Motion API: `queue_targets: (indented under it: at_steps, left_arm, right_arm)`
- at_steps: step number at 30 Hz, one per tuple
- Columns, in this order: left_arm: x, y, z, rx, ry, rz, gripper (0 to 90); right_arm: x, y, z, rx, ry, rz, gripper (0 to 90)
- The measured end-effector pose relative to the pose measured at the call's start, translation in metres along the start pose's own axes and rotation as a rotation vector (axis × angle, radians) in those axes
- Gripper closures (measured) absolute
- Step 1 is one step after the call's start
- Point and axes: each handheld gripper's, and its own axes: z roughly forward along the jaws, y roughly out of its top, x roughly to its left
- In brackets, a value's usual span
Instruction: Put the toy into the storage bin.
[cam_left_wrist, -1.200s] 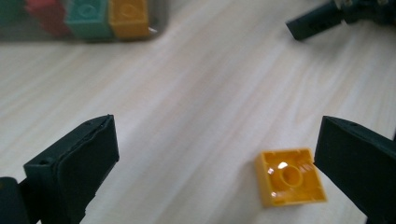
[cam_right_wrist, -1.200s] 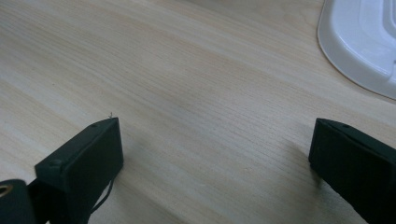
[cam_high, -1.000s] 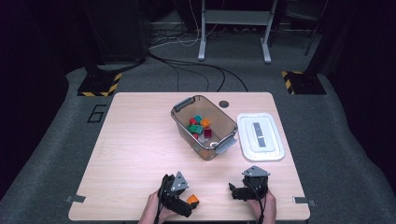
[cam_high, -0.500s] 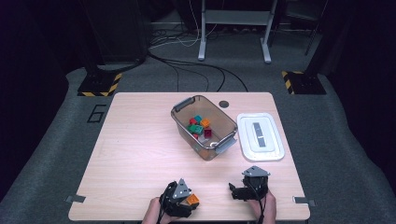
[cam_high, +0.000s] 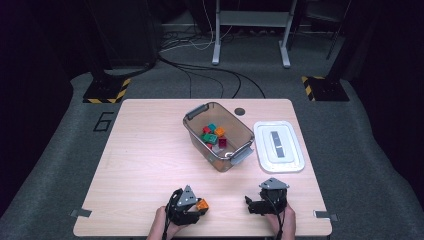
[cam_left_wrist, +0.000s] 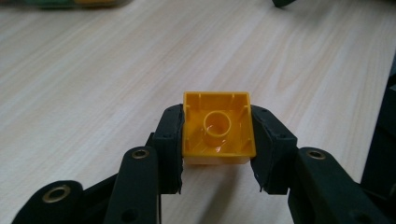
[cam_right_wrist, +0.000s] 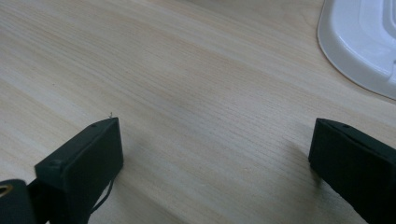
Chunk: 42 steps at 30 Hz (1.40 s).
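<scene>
An orange-yellow brick (cam_left_wrist: 217, 126) sits between the pads of my left gripper (cam_left_wrist: 217, 121), its hollow underside facing the camera. The jaws have just been closing and both pads now press on the brick's sides. In the high view this left gripper (cam_high: 200, 207) lies near the table's front edge, left of centre, with the brick (cam_high: 202, 204) at its tip. To its right, my right gripper (cam_high: 250, 206) rests on the table. In its own view the right gripper (cam_right_wrist: 215, 140) stands wide open over bare wood.
A clear plastic bin (cam_high: 192, 127) holding several coloured bricks stands at the table's centre back. Its white lid (cam_high: 278, 147) lies flat to the right, and the lid's edge (cam_right_wrist: 359, 42) shows in the right gripper view. A round hole (cam_high: 240, 111) sits behind the bin.
The left gripper's jaws have closed from wide open onto the orange-yellow brick. The right gripper has not moved.
</scene>
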Motion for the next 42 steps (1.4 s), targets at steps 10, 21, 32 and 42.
queue_targets:
  at_steps: [10, 21, 32, 42]
  left_arm:
    - [0.028, 0.019, -0.016, -0.041, 0.061, -0.029, 58.7]
    - [0.052, 0.038, -0.030, -0.072, 0.109, -0.051, 58.7]
    - [0.069, 0.053, -0.040, -0.092, 0.155, -0.049, 58.7]
    - [0.086, 0.072, -0.052, -0.121, 0.189, -0.058, 58.7]
  right_arm:
    - [0.000, 0.000, 0.000, 0.000, 0.000, 0.001, 2.0]
    - [0.000, 0.000, 0.000, 0.000, 0.000, 0.001, 2.0]
    - [0.000, 0.000, 0.000, 0.000, 0.000, 0.001, 2.0]
    - [0.000, 0.000, 0.000, -0.001, 0.000, 0.001, 2.0]
